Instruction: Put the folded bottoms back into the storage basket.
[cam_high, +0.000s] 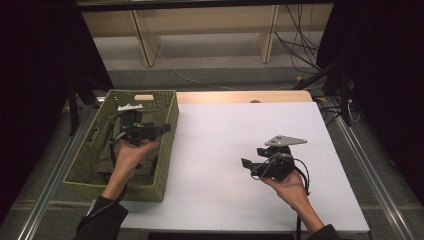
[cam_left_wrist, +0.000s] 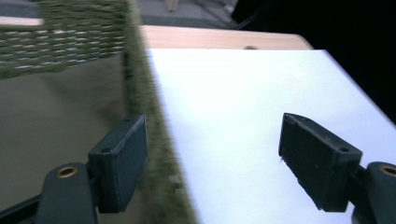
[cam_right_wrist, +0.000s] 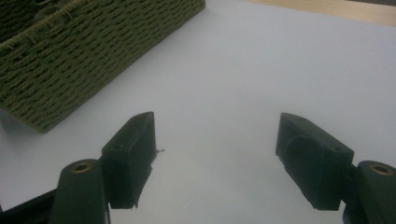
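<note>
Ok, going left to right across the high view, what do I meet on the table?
Green woven basket → left gripper at its right wall → bare white tabletop → right gripper.

High view looks down; both gripper views (close, low) share the basket (cam_high: 165, 145).

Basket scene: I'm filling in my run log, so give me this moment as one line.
left gripper: open, empty, over basket | right gripper: open, empty, over white tabletop | basket: at tabletop's left edge
</note>
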